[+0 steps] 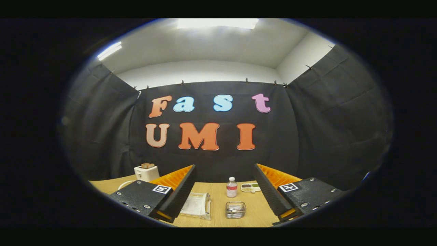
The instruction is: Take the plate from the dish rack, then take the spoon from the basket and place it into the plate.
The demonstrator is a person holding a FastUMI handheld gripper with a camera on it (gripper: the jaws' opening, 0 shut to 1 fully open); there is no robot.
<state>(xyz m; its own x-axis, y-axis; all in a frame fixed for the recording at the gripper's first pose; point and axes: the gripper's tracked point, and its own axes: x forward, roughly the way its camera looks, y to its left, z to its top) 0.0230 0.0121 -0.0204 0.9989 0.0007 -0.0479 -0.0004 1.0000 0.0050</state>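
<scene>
Gripper (223, 194): I hold it raised above the table, looking level across it toward the booth's black cloth wall. Its two fingers (182, 191) are spread wide apart and pinch nothing; open air and the table top lie between them.

Table (218, 220): light wood, running from under the fingers to the cloth wall.

Dish rack (198, 205): a clear, box-like rack on the table just beside the left finger, partly covered by that finger. Something pale and flat sits in it. I take this for the plate (194, 206), but I cannot tell its outline for certain through the clear wall.

Basket (235, 209): a small, clear, square holder on the table between the fingers, nearer the right one, well apart from the rack. Thin shiny pieces lie inside; I cannot tell whether one of them is the spoon.

Bottle (231, 187): small, clear, white cap, red band, upright on the table beyond the basket, between the fingers.

Tray (250, 187): a small white tray with several compartments holding dark and greenish bits, just beside the bottle, next to the right finger.

Toaster (146, 173): white, at the table's far left beyond the left finger, with brown slices sticking up from its top. A pale cord curves from it over the table.
</scene>
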